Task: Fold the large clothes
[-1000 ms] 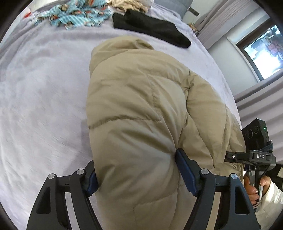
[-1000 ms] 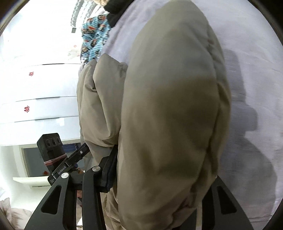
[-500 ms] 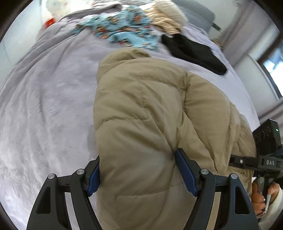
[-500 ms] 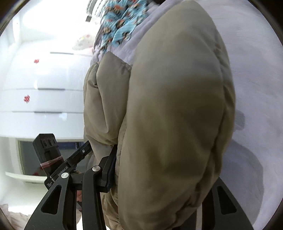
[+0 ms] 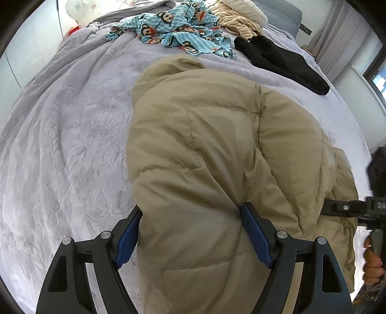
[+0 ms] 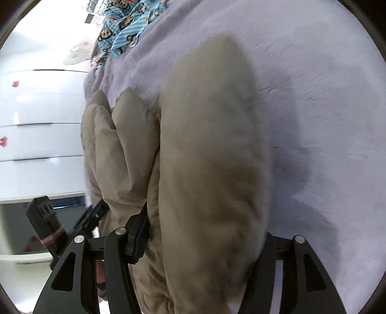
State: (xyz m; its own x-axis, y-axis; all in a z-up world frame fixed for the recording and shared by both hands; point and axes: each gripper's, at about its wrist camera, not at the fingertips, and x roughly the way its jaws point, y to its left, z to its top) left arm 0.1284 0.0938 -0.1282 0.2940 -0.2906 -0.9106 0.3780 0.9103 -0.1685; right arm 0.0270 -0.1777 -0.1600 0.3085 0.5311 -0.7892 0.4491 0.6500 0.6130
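A bulky tan puffer jacket [image 5: 217, 149] lies folded over on the lilac bed cover [image 5: 62, 154]. My left gripper [image 5: 190, 229] is shut on a thick bunch of the jacket near its close edge, blue pads pressed into both sides. My right gripper [image 6: 205, 239] is shut on another thick fold of the jacket [image 6: 212, 154]; its right finger is mostly hidden behind the fabric. The right gripper's body shows at the right edge of the left wrist view [image 5: 361, 210], close beside the jacket.
A blue monkey-print garment [image 5: 173, 29], a striped beige garment [image 5: 238, 19] and a black garment [image 5: 282, 60] lie at the far end of the bed. White drawers [image 6: 36, 135] stand beside the bed. The bed edge falls away at the right [image 5: 361, 135].
Both grippers have moved with the jacket still held. More of the far bed and clothes shows in the left view; the right view is blurred and shows more bed cover.
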